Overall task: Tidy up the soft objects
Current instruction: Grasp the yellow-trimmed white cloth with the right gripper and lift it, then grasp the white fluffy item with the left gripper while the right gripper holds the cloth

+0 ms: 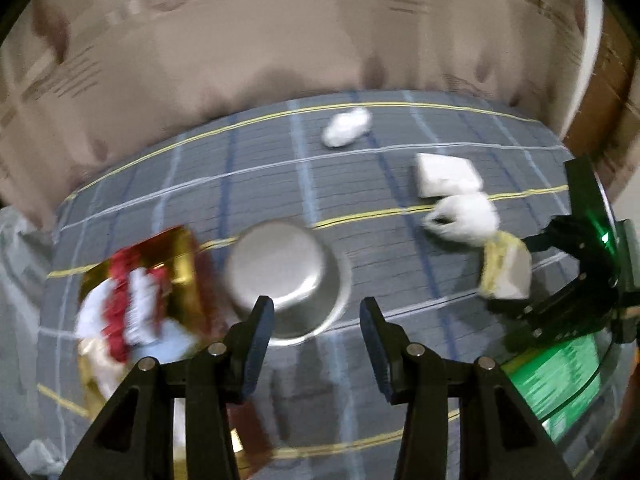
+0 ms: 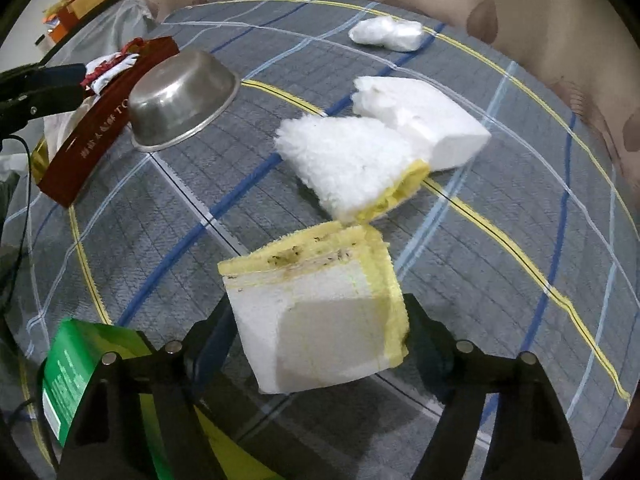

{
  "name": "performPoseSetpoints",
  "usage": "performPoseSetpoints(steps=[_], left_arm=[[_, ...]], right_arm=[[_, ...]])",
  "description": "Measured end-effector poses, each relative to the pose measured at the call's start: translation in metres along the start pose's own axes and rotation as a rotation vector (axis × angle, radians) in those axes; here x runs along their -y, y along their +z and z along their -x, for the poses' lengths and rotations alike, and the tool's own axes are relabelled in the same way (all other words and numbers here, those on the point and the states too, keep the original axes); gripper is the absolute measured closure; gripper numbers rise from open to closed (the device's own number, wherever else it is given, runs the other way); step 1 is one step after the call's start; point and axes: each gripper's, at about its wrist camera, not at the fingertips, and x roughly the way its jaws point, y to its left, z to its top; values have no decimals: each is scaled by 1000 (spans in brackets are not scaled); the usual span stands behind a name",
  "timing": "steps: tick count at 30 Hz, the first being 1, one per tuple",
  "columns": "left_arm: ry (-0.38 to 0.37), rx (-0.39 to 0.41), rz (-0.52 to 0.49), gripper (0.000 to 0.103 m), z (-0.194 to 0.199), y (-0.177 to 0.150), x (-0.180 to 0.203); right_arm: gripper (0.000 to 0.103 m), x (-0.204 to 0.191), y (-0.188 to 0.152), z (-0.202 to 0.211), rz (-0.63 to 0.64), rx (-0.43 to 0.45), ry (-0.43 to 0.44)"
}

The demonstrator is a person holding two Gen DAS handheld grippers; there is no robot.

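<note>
Four pale soft pieces show on the grey plaid bedsheet, and the steel bowl, lying upside down, serves as the landmark for all of them. Nearest the right camera is a foam block, white with a yellow fuzzy layer along its top and one side, the yellow speckled with dark specks. It sits between the jaws of the right gripper, which have closed in against its two sides and hold it, well to the right of the bowl. Beyond it, also right of the bowl, lies a fluffy white piece with a yellow edge, touching a plain white foam slab. Farther back, right of and behind the bowl, a crumpled white plastic bundle lies alone.

Left of the bowl and touching it is a dark red gift box with gold lettering and red and white cloth inside. A green carton lies in front of the bowl, close to the right gripper.

In the blurred left view, the left gripper hangs over the bowl's near rim, jaws apart and empty.
</note>
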Motion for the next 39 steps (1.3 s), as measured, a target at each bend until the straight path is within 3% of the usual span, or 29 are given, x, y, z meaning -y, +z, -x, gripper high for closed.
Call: performPoseSetpoints(steps=[6, 10, 13, 16, 20, 25, 31, 36, 39], left_arm=[[-124, -7, -28, 57, -15, 18, 39], [-203, 22, -42, 57, -22, 29, 62], [-221, 34, -57, 47, -29, 37, 80], [-249, 26, -87, 46, -37, 44, 97], [-273, -8, -112, 46, -49, 52, 115], [-248, -44, -125, 46, -70, 61, 127], [-184, -84, -91, 46, -102, 67, 126], [-184, -155, -56, 46, -127, 63, 120], [-195, -133, -43, 50, -123, 60, 116]], right_arm=[[27, 24, -23, 20, -137, 77, -25], [27, 57, -43, 38, -287, 178, -147], [27, 77, -58, 46, -405, 256, -274], [27, 88, -70, 44, -469, 312, -347], [28, 98, -77, 32, -533, 325, -322], [28, 100, -76, 29, -554, 320, -312], [27, 96, -76, 26, -545, 302, -331], [27, 98, -78, 26, -548, 302, -325], [26, 98, -78, 26, -548, 301, -325]])
